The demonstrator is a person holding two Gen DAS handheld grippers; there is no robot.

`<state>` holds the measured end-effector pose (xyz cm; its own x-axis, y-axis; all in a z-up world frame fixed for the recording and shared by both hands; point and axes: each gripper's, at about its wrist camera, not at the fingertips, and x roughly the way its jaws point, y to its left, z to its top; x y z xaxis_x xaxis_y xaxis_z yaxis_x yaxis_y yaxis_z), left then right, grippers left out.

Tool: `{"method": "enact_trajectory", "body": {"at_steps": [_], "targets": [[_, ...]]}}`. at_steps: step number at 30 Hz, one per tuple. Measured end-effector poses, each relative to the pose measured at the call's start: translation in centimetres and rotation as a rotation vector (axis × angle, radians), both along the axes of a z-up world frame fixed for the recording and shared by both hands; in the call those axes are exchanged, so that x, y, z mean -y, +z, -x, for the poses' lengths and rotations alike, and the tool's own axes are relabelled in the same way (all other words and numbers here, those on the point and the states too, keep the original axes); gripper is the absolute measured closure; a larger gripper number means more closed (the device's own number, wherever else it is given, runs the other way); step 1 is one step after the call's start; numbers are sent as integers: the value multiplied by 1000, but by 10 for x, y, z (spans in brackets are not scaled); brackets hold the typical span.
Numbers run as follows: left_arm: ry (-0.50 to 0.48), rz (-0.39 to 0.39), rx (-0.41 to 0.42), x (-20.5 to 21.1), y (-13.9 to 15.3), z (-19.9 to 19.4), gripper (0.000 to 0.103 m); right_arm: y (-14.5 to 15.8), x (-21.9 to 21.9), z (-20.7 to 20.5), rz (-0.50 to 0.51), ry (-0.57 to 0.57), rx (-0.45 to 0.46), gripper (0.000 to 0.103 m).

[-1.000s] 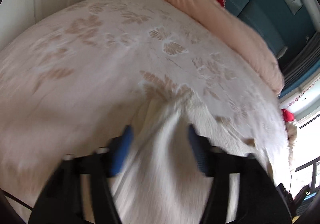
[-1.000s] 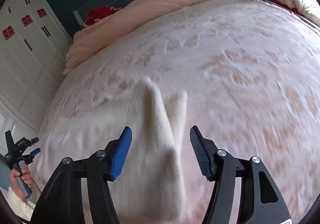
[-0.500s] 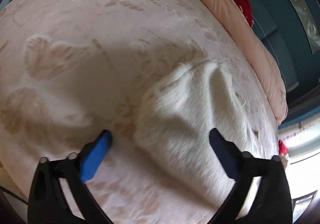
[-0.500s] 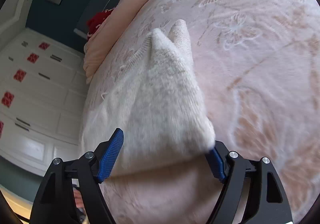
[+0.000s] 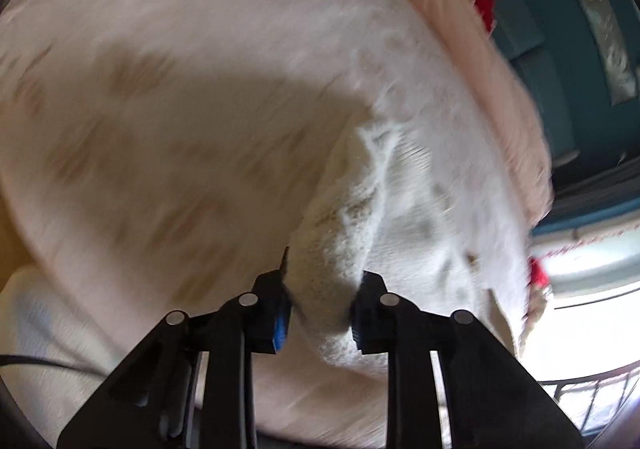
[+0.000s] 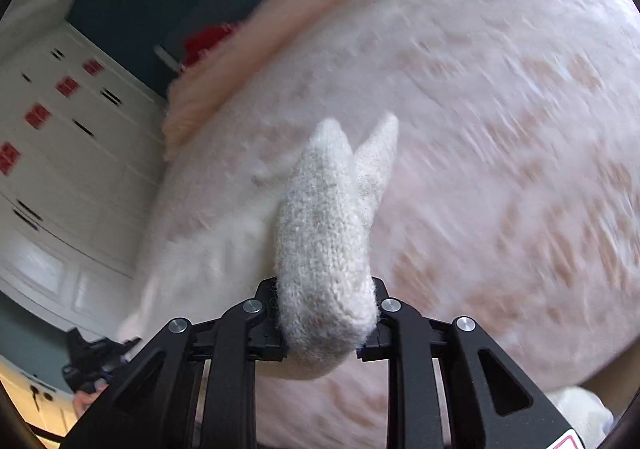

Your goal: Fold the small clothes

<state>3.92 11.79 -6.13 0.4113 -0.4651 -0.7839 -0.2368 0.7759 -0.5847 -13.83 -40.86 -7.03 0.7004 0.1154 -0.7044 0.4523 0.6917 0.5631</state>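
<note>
On the bed [image 6: 500, 129], both tools, left tool [image 5: 320, 313] and right tool [image 6: 326, 323], clamp the knit garment [image 6: 324, 249]; folding barely begun, no finished fold visible.

No text, number or brand could be read in either view. The white wardrobe doors [image 6: 60, 137] in the right wrist view carried several red square decals [image 6: 38, 115], but motion blur left whatever character they bore illegible. A corner of a red-edged label [image 6: 566, 443] showed at the bottom edge of the right tool's body, cut off by the frame, with nothing on it legible.
</note>
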Motion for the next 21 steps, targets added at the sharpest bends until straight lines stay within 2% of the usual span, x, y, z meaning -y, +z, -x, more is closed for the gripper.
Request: {"method": "enact_trajectory", "body": {"at_steps": [1,2,3,4,6,8,10,11,13,14,16,19,21], "targets": [[-2,-7,-17,0,-9,8,80,-22,0,5,-4,1,-80,80],[8,-16,-41,1,-25,17,80,-31,2,8,-17,-1,-111,77],[12,-13,-27,1,-29,21,79,-35,5,10,-62,-14,-104,74],[11,-28,13,2,-26,25,78,-25,8,15,-67,-38,-79,72],[-1,-67,36,6,-14,24,75,-1,7,22,40,-86,-76,63],[1,-104,76,5,8,25,75,31,5,29,187,-125,-57,63],[26,-153,158,1,34,33,71,54,2,30,245,-118,-2,62],[38,-207,233,1,53,35,65,59,0,22,252,-95,6,58],[35,-269,309,10,72,31,56,62,-1,2,271,-44,8,52],[13,-274,326,18,76,24,55,62,-3,-18,283,-7,4,50],[-51,-273,320,39,76,2,54,59,-4,-58,317,49,-32,49],[-150,-299,288,79,54,-39,55,37,1,-109,357,93,-104,46],[-193,-336,254,97,32,-59,56,16,12,-137,315,100,-145,45]]}}
